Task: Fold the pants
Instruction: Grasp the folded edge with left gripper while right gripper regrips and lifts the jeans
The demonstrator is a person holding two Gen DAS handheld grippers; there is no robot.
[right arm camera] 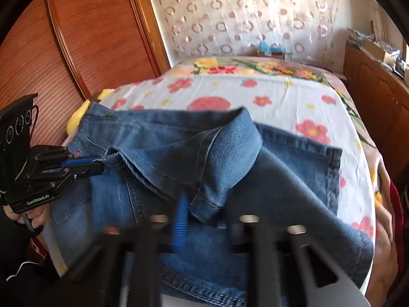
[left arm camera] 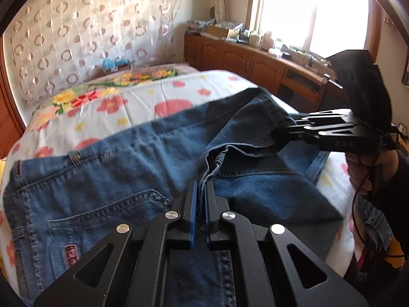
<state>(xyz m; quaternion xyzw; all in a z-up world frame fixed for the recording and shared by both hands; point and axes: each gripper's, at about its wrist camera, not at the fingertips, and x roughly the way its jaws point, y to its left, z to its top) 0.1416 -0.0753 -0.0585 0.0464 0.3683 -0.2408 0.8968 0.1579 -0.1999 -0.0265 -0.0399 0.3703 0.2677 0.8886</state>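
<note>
Blue jeans [left arm camera: 115, 174] lie crumpled across a flowered bed, back pocket and waistband to the left in the left wrist view. My left gripper [left arm camera: 202, 184] is shut on a raised seam ridge of the denim, which is pinched between its blue pads. My right gripper [left arm camera: 274, 134] comes in from the right and is shut on a fold of the leg. In the right wrist view the jeans [right arm camera: 281, 179] fill the middle. There the right gripper [right arm camera: 202, 209] is blurred, with a denim hem between its fingers. The left gripper [right arm camera: 98, 165] bites the denim edge at the far left.
A white sheet with red flowers [left arm camera: 143, 97] covers the bed. A wooden cabinet [left arm camera: 242, 58] with clutter runs under the window on the right. A wooden wardrobe [right arm camera: 89, 38] stands left of the bed. A person's hand [left arm camera: 358, 168] holds the right gripper's handle.
</note>
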